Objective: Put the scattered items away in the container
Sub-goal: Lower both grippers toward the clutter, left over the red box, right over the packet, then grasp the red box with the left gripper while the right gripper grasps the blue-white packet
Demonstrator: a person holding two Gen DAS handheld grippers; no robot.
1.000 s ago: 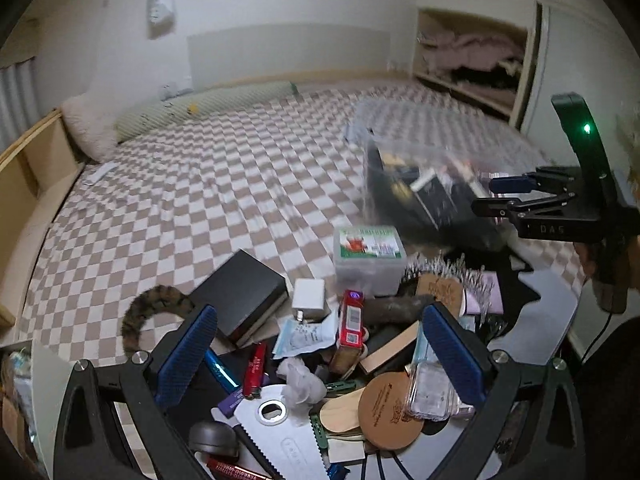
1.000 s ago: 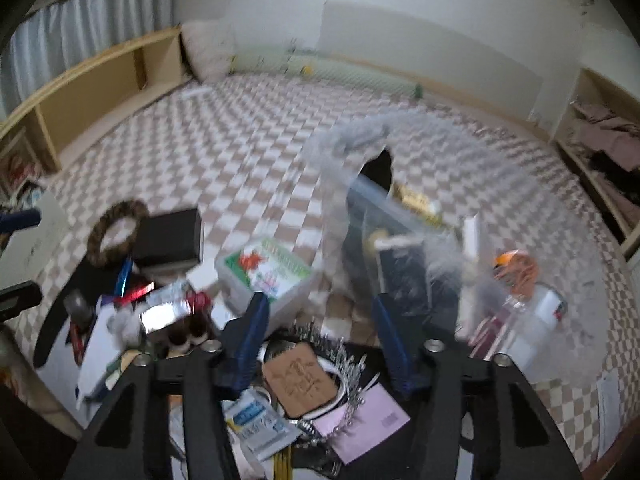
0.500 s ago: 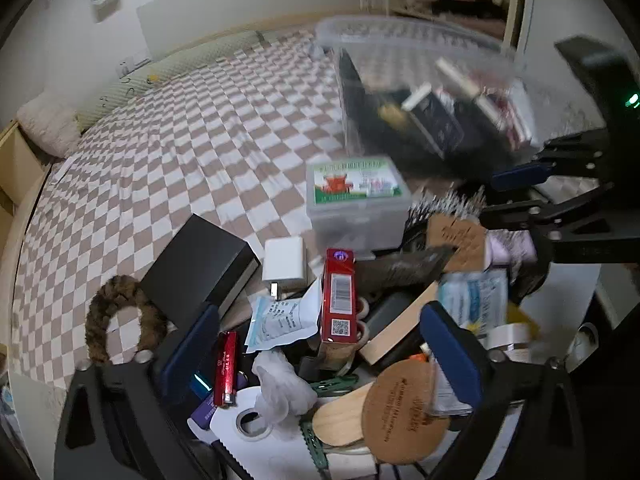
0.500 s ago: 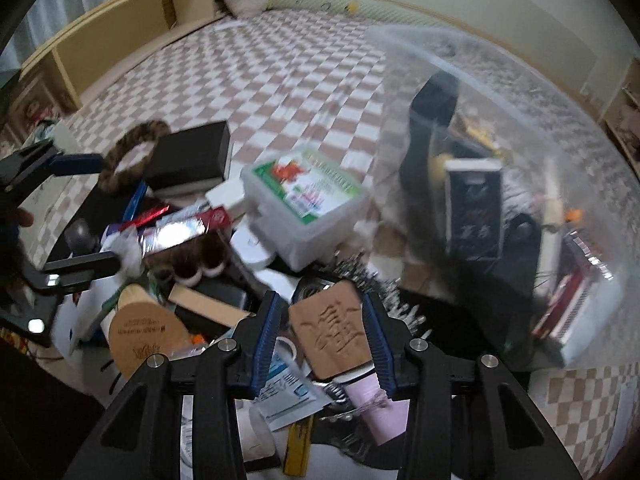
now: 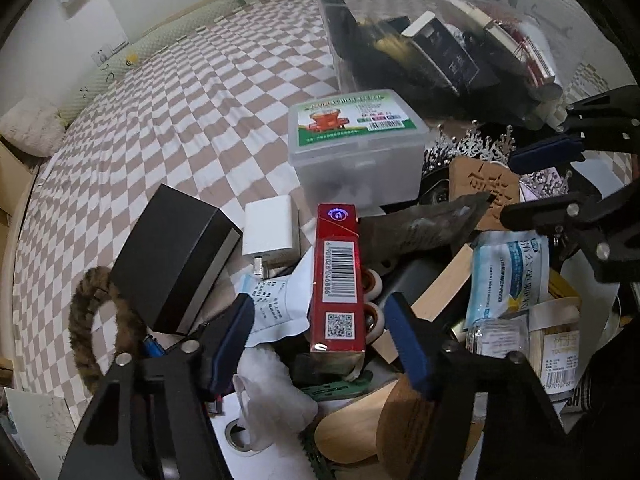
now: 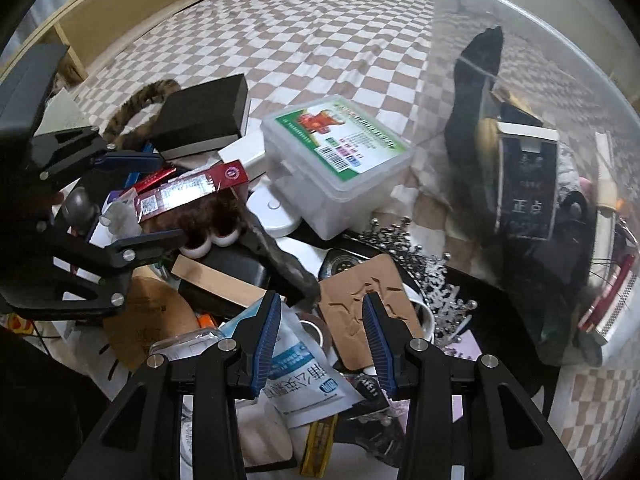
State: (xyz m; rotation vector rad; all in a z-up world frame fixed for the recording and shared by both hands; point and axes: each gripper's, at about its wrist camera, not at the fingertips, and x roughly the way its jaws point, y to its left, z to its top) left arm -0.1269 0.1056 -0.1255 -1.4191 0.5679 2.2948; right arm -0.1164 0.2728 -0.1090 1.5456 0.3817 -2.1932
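Note:
A heap of small items lies on a checked bedspread beside a clear plastic bin (image 5: 336, 60) (image 6: 440, 80) that holds several things. My left gripper (image 5: 320, 332) (image 6: 160, 200) points down into the heap, its jaws closing either side of a red box (image 5: 338, 280) (image 6: 192, 192); its pads are not touching the box. My right gripper (image 6: 322, 334) (image 5: 524, 184) hovers open just above a brown carved tag (image 6: 352, 308) (image 5: 484, 188), its right finger over the tag.
Around the red box lie a lidded clear box with a green label (image 5: 356, 140) (image 6: 336, 160), a black box (image 5: 176, 264), a white charger (image 5: 272, 232), a furry hair ring (image 5: 80, 320), a blue-white sachet (image 5: 508, 276) and a silver tiara (image 6: 440, 292).
Both grippers have come down close to the heap. The left jaws have narrowed around the red box. The right jaws narrowed slightly and now sit over the brown tag.

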